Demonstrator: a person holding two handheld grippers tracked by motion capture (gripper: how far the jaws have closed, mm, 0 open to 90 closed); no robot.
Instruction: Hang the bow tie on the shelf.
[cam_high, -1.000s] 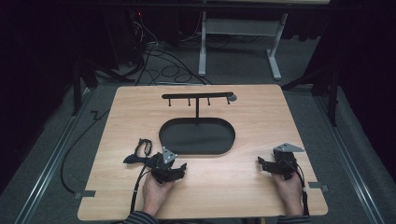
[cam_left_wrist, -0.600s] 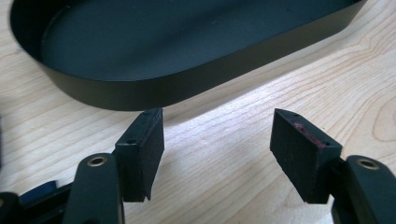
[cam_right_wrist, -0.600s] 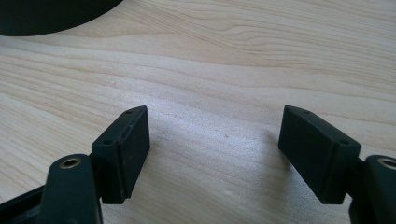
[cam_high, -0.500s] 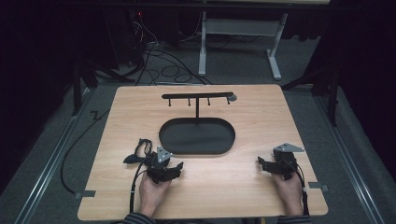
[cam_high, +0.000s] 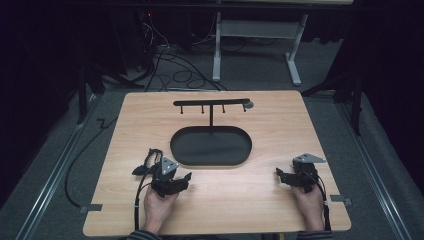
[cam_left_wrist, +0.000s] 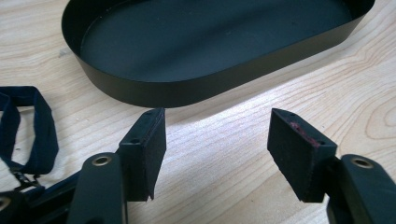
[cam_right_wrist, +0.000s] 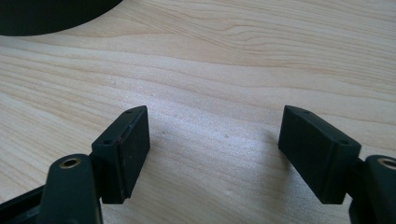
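A black oval tray lies mid-table, and its wall is just ahead of my left gripper. Behind it stands a black T-shaped stand with small hooks under its bar. A dark blue strap lies on the wood beside my left gripper, at the left edge of the left gripper view. The left gripper is open; its jaws have just been closing slightly, with nothing between them. My right gripper rests near the front right, open over bare wood.
The wooden table has bare wood on both sides of the tray. The tray's edge shows at the top left of the right gripper view. Cables and a white desk frame lie on the dark floor beyond.
My left gripper has shifted a little to the left and lifted slightly, beside the strap. The right gripper has kept still.
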